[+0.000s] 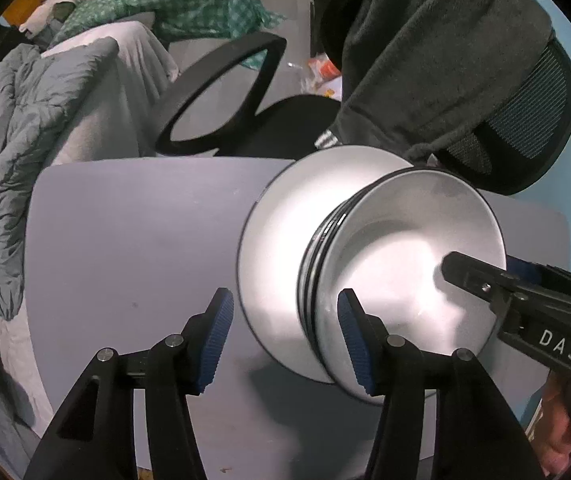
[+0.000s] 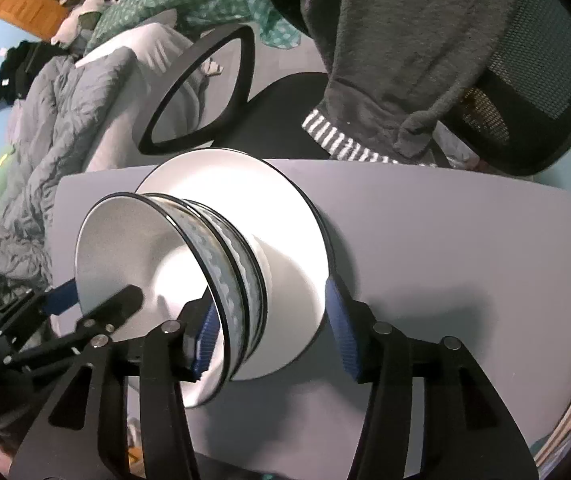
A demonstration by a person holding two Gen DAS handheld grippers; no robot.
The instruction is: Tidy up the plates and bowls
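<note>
A stack of nested white bowls (image 1: 401,264) with black rims sits on a white plate (image 1: 281,240) on the grey table (image 1: 133,240). The stack also shows in the right wrist view, bowls (image 2: 133,264) on plate (image 2: 285,216). My left gripper (image 1: 285,340) is open, its jaws spanning the near edge of the plate and bowl stack without gripping. In the left wrist view my right gripper (image 1: 485,280) has one finger inside the top bowl and one outside its rim. In the right wrist view my right gripper (image 2: 273,336) is open around the stack and plate rim.
A black office chair (image 1: 245,92) with a dark grey garment (image 1: 425,48) over its back stands just behind the table. A bed with a grey quilt (image 1: 25,140) and green checked cloth (image 1: 173,0) lies at the left. The table's left half (image 1: 125,280) is bare.
</note>
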